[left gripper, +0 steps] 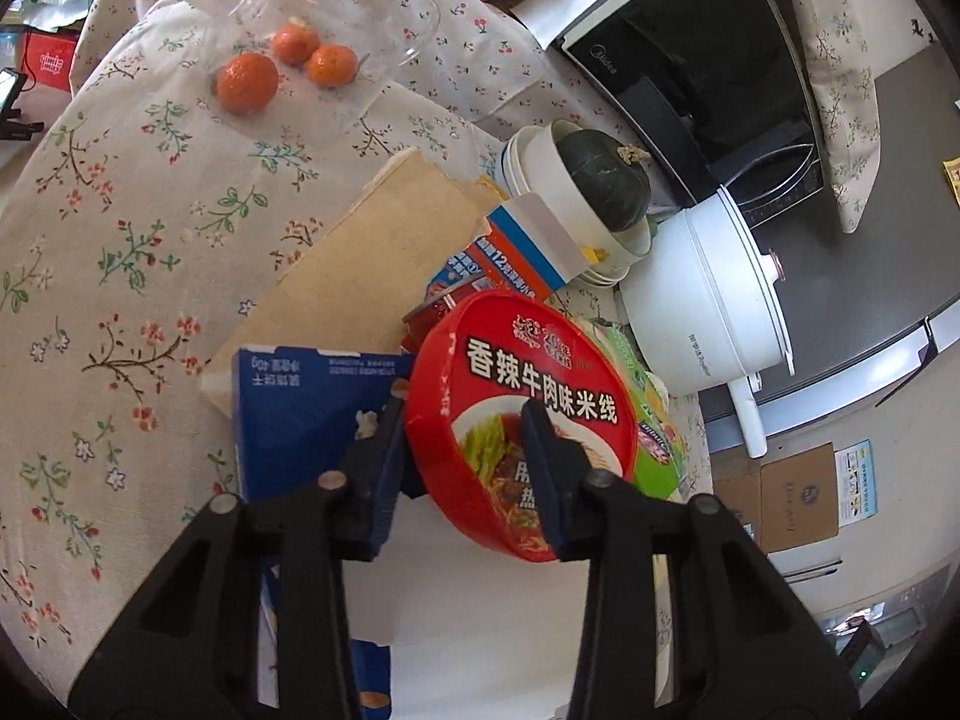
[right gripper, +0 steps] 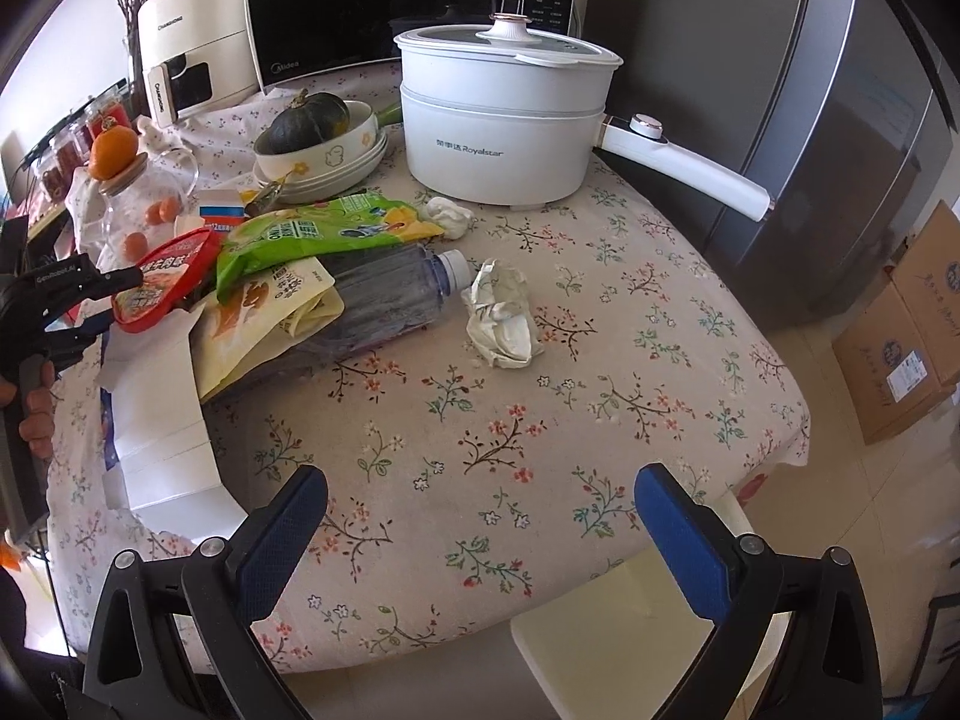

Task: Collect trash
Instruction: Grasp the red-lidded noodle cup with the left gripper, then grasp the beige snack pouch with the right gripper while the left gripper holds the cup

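Right now the left gripper [left gripper: 465,450] is straddling the near rim of the red noodle bowl lid [left gripper: 521,414], one finger lying outside the rim and the other across the printed top. The jaws are standing narrow around that edge; whether the pads are already pressing on it cannot be told. The lid is tilting on top of the trash pile at the left side of the table, leaning on a blue carton [left gripper: 300,420] and a brown paper bag [left gripper: 372,276], with a green snack bag [right gripper: 312,237] just beyond it. Its flat face is slanting up toward the fingers, so the rim is the only thin edge on offer, and the left hand is clearly the nearer one.

Meanwhile the right gripper [right gripper: 480,531] is hovering with jaws wide and nothing between them over bare tablecloth [right gripper: 600,360] near the table's front edge. A crumpled paper wad [right gripper: 501,315] and a plastic bottle [right gripper: 384,300] are lying ahead of it, the bottle's long axis running leftward into the pile. Open cloth is leaving room on that side; the white pot [right gripper: 504,120] and stacked bowls [right gripper: 324,162] are crowding the far side.
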Tool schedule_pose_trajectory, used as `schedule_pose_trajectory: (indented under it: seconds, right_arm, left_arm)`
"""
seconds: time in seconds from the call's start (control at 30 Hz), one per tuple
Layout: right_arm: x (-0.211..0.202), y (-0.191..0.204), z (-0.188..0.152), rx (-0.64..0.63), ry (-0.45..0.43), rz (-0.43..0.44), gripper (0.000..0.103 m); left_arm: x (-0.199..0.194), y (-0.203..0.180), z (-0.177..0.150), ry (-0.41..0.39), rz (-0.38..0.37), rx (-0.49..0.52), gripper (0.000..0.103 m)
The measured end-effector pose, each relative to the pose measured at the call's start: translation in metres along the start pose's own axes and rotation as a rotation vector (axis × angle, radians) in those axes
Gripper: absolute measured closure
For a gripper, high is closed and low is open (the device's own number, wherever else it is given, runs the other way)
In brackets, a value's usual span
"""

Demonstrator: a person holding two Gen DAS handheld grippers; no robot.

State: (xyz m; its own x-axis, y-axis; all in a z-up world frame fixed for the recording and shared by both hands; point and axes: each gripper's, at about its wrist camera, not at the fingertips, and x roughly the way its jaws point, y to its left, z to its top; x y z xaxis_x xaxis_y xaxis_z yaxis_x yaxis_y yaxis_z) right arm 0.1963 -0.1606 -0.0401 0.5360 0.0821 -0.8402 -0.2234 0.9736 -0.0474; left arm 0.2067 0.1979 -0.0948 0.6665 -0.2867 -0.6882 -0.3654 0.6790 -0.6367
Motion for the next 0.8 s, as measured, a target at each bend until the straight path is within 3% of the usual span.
schedule_pose_trajectory:
  seconds: [0.2, 0.43, 0.53, 0.8]
  right_arm:
    - [0.009, 0.010, 0.003, -0.012, 0.005, 0.077, 0.000]
    - [0.026, 0.034, 0.005, 0.001, 0.065, 0.281, 0.001]
    - [0.035, 0.047, 0.008, 0.018, 0.085, 0.344, 0.006]
    - [0.059, 0.056, 0.022, 0.158, 0.074, 0.446, 0.017]
  left_arm:
    - [-0.015, -0.005, 0.000, -0.007, -0.058, 0.006, 0.082]
    - [-0.051, -0.023, -0.005, -0.037, -0.081, 0.101, 0.085]
    - [-0.070, -0.029, -0.008, -0.057, -0.089, 0.138, 0.085]
    - [-0.111, -0.037, -0.027, -0.120, 0.030, 0.284, 0.085]
